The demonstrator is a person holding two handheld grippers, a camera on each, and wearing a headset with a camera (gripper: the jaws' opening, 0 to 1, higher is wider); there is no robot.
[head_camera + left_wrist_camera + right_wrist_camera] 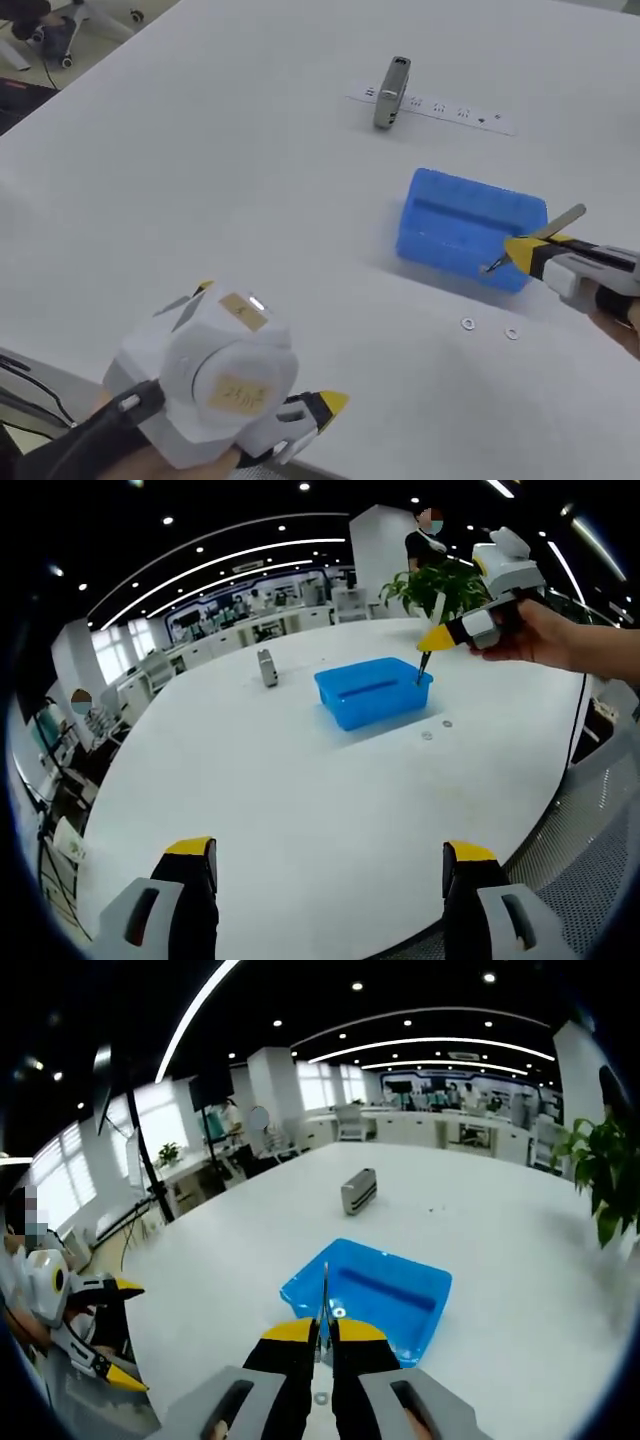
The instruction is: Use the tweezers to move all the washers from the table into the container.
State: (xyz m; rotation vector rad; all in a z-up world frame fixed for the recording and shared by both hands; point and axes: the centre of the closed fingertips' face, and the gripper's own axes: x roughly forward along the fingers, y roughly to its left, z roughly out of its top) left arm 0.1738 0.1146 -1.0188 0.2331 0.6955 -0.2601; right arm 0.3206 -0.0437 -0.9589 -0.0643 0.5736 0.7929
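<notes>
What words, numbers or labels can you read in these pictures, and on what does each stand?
Nothing can be read for certain.
Top sticker on the left claw body: blurred, unreadable.
Front sticker on the same body: faint yellowish writing, too blurred to read.
White strip on the table: small dark marks, too small to tell.
</notes>
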